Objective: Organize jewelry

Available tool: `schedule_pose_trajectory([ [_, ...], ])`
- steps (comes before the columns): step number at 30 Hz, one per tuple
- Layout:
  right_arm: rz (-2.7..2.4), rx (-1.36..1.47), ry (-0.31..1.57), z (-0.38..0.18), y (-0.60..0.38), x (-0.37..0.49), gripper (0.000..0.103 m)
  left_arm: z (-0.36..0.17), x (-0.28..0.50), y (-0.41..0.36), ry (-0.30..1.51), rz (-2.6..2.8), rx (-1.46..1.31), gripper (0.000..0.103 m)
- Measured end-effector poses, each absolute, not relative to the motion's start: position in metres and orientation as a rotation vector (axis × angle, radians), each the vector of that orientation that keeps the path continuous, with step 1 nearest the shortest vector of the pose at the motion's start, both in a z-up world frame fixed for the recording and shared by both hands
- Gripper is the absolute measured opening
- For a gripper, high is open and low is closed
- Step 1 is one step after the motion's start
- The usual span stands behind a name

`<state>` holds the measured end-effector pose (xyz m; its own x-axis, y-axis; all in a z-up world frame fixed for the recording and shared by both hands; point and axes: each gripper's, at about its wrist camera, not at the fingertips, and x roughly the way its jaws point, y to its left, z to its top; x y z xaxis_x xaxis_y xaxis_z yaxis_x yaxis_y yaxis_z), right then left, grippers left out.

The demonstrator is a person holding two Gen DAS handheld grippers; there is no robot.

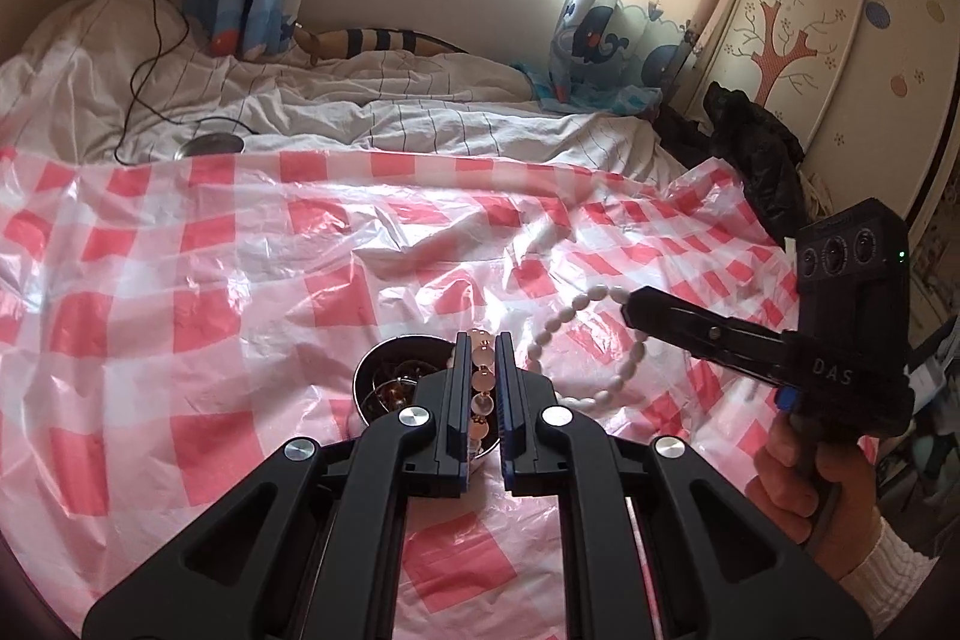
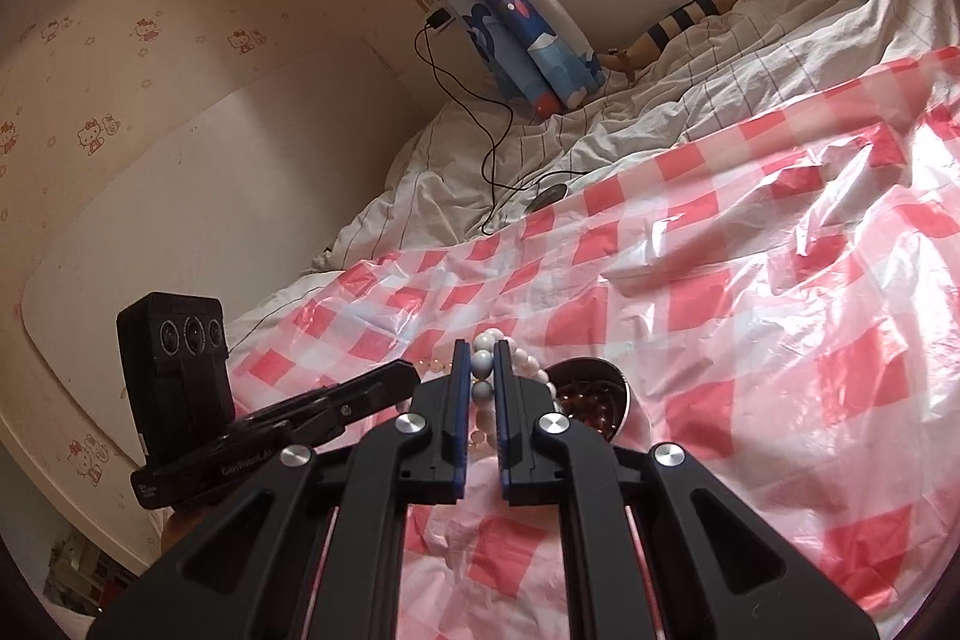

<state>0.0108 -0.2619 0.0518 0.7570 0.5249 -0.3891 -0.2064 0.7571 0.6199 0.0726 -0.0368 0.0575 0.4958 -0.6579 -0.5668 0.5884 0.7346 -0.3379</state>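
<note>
In the left wrist view, the left gripper (image 1: 483,349) is closed on a pink bead bracelet (image 1: 483,379), whose round translucent beads run in a line between the two pads. Just behind and left of the fingers sits a dark bowl (image 1: 384,376) with more jewelry inside, resting on the red-and-white checked sheet (image 1: 210,280) that covers the bed. To the right, a hand (image 1: 804,484) holds the right gripper (image 1: 630,301), whose closed tips pinch a white bead strand (image 1: 576,340); the strand loops down toward the left gripper and is in the air above the sheet. A small metal disc (image 1: 210,143) with a black cable lies on the white bedding (image 1: 420,112) beyond the sheet. In the right wrist view, the right gripper (image 2: 482,355) is pinched shut on the white bead strand (image 2: 482,361), with pale beads caught between the pads and more beads spilling to the right. The bowl (image 2: 591,394) lies just right of the fingers, brownish beads visible inside. The left gripper (image 2: 408,376) reaches in from the left, its tip near the pink bracelet beads (image 2: 432,364).
</note>
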Motion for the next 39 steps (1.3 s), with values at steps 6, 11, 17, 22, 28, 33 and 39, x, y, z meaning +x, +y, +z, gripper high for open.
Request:
schedule_pose_trajectory([
  [6,0.431,0.584,0.643,0.034,-0.249,0.031,0.008,0.055,0.083,-0.038,0.738,-0.769,-0.14,0.007],
  [11,0.411,0.568,0.676,0.02,-0.245,0.037,0.008,0.041,0.093,-0.046,0.773,-0.795,-0.178,0.007],
  [17,0.375,0.547,0.693,0.014,-0.248,0.04,0.008,0.017,0.11,-0.055,0.824,-0.794,-0.211,0.007],
  [22,0.354,0.519,0.738,0.0,-0.237,0.052,0.008,-0.006,0.119,-0.06,0.909,-0.671,-0.085,0.008],
  [28,0.36,0.481,0.781,-0.016,-0.219,0.064,0.008,0.001,0.121,-0.041,0.914,-0.632,-0.09,0.043],
  [33,0.319,0.377,0.844,-0.025,-0.205,0.069,0.012,0.01,0.121,-0.025,0.906,-0.612,-0.124,0.05],
  [39,0.311,0.348,0.782,0.003,-0.21,0.043,0.045,0.017,0.1,-0.009,0.888,-0.581,-0.123,0.059],
])
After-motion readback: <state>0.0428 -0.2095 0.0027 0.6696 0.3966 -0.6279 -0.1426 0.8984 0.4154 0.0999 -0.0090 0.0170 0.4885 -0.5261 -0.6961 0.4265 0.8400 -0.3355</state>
